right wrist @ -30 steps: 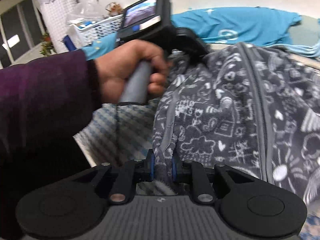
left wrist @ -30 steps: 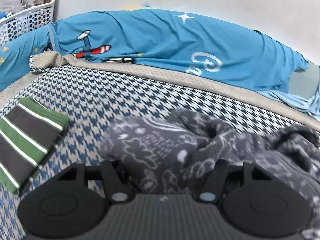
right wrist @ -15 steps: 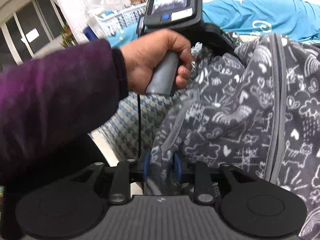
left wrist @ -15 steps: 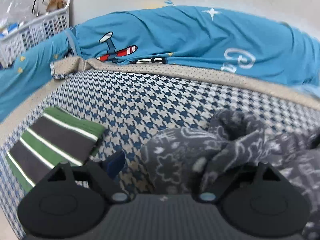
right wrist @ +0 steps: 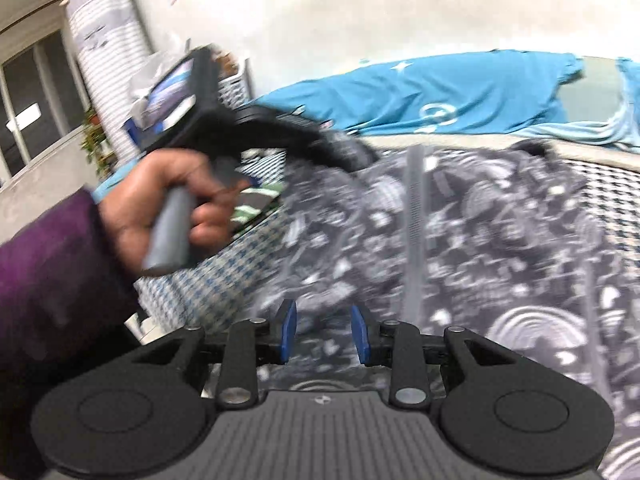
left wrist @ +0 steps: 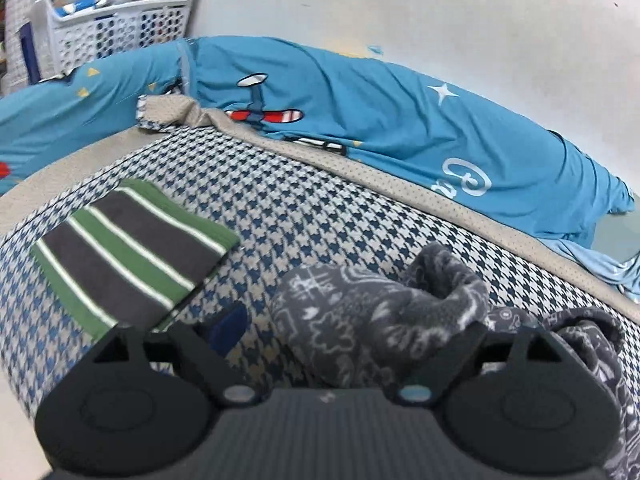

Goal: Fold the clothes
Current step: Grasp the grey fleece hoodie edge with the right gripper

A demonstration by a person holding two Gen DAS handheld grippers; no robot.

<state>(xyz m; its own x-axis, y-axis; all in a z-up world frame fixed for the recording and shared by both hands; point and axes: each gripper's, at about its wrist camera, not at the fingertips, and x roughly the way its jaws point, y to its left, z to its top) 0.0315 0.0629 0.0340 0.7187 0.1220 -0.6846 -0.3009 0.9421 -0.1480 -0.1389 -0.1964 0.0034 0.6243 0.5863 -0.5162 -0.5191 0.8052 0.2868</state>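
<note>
Item 1, the bed (left wrist: 320,216): houndstooth cover in blue and cream, carrying everything you are working on.

Item 2, teal printed sheet (left wrist: 400,120): bunched along the far edge of the bed, against the wall.

Item 3, grey fleece jacket (right wrist: 480,248): white doodle print, zip running up its middle, spread loosely over the bed in front of your right gripper; one rumpled end (left wrist: 380,312) lies just before your left gripper.

Item 4, folded striped garment (left wrist: 128,248): green, grey and white, flat on the bed to the left of the jacket, apart from it.

Item 5, white laundry basket (left wrist: 120,28): beyond the bed, upper left.

Item 6, your left gripper (left wrist: 352,332): jaws have just been opening and stand wide, released, fleece between them but not pinched.

Item 7, your right gripper (right wrist: 324,332): jaws have just been opening; blue pads (right wrist: 288,330) stand clear of the fleece, released.

Item 8, your left hand (right wrist: 168,208): purple sleeve, wrapped round the grey handle.
</note>
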